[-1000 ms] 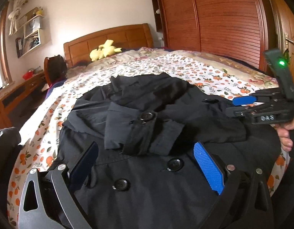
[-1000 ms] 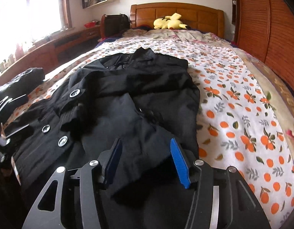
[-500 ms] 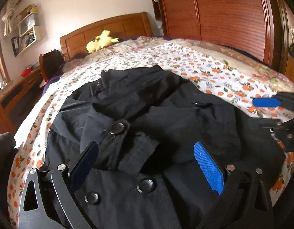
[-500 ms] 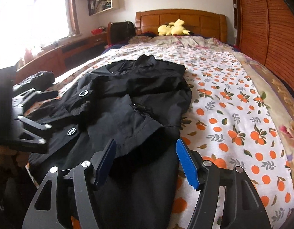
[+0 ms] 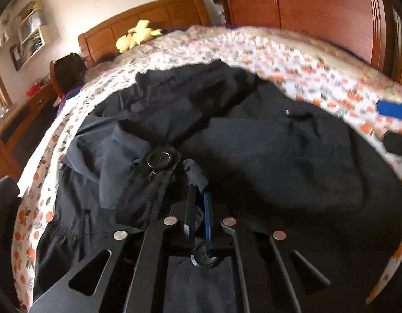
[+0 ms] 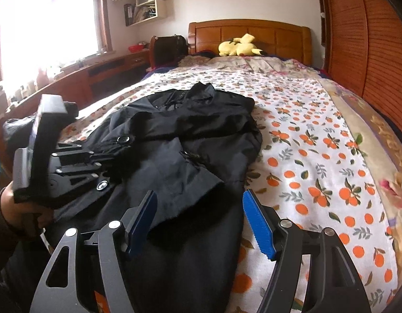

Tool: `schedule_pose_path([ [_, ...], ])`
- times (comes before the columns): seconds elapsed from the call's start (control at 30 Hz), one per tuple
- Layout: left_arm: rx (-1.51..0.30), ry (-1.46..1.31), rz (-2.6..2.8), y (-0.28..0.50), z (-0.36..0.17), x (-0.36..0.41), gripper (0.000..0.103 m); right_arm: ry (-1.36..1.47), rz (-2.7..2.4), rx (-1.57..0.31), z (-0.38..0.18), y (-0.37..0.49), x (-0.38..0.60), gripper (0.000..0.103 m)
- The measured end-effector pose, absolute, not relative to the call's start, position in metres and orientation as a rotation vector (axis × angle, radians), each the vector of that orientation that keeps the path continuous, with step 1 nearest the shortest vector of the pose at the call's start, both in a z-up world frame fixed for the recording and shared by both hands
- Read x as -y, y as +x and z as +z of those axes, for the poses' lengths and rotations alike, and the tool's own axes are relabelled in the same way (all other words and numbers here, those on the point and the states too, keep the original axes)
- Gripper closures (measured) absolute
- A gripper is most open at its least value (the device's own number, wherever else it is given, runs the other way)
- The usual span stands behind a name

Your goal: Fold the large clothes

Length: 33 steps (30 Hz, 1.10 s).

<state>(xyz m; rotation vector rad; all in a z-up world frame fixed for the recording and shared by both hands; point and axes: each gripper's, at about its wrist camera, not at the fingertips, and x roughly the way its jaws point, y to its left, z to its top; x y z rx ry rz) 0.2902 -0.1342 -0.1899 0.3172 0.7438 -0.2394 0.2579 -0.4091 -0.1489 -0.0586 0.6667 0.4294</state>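
A black coat (image 6: 190,140) is spread lengthwise on the bed (image 6: 318,135), nearer the window-side edge, with its collar toward the headboard (image 6: 250,36) and its hem at the foot edge. Both sleeves are seen folded across the front, which carries large black buttons (image 5: 159,157).

The left gripper (image 5: 198,195) is tilted down onto the coat's front beside the cuff of the folded sleeve. Its jaws have just been closing and are now pressed together, with a small fold of the black fabric pinched between the pads. In the right wrist view the same gripper (image 6: 96,160) is seen lying low over the coat at the window-side edge, held from behind by a hand (image 6: 16,208) in a dark sleeve.

The right gripper (image 6: 201,219) is held angled down above the lower part of the coat, near the foot edge. Its jaws are spread, with the cuff of the other folded sleeve (image 6: 190,190) lying ahead of and between the blue pads (image 6: 258,224); no contact with the cloth is seen.

A yellow plush toy (image 6: 238,45) is seen resting at the headboard.
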Motion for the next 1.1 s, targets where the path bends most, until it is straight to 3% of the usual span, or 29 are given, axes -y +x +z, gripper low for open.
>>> schedule_pose_path([
  [0.33,-0.61,0.278,-0.141,0.268,-0.134,0.061,0.099,-0.132,0.442,-0.674,-0.152,0.283,0.361,0.038],
  [0.8,-0.64,0.203,-0.023,0.29,-0.132,-0.053,0.095,-0.156,0.452,-0.7,-0.159,0.318,0.293,0.038],
  [0.9,-0.643,0.193,-0.017,0.287,-0.137,-0.067,0.075,-0.167,0.456,-0.707,-0.163,0.322,0.28,0.038],
  [0.97,-0.634,0.204,-0.009,0.281,-0.139,-0.072,0.051,-0.171,0.462,-0.709,-0.164,0.323,0.273,0.038],
  [1.1,-0.637,0.198,-0.015,0.272,-0.143,-0.082,0.047,-0.194,0.471,-0.714,-0.169,0.323,0.261,0.038],
])
